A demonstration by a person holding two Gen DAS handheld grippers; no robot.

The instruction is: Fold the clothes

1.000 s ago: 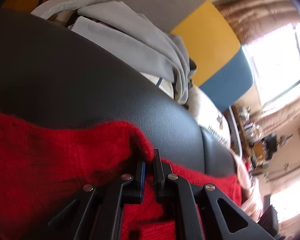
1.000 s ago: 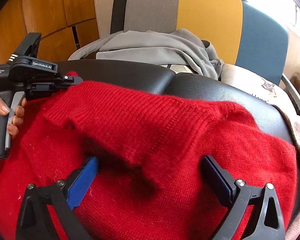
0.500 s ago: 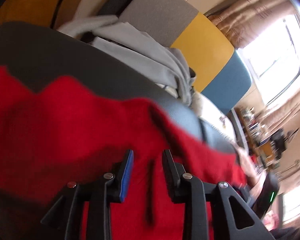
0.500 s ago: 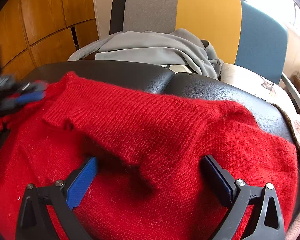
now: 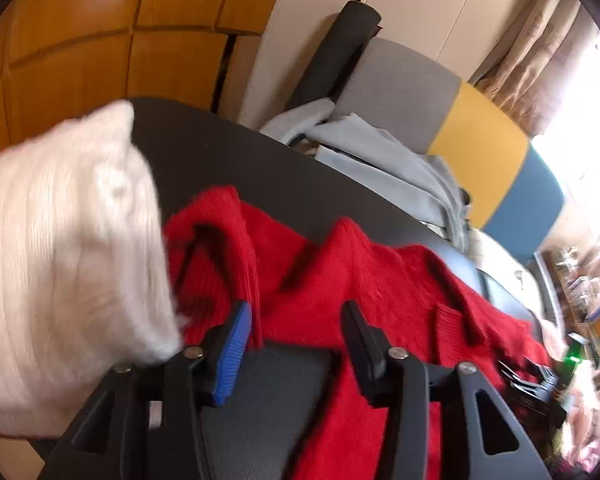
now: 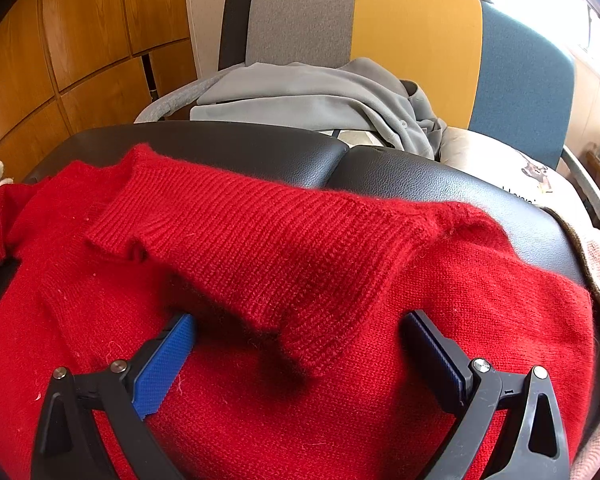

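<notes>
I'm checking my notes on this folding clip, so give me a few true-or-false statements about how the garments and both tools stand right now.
1. The red sweater lies on a black padded surface. True.
2. The right tool is clamped shut on a sleeve. False: its jaws stand wide open over the sweater, gripping nothing.
3. A grey garment is heaped on the chair behind. True.
4. The left tool pinches red knit. False: its jaws have just been opening, with no cloth gripped between them.
5. The chair back is one plain colour. False: it has grey, yellow and blue panels.
6. A cream knit shows at the left in the left wrist view. True.
</notes>
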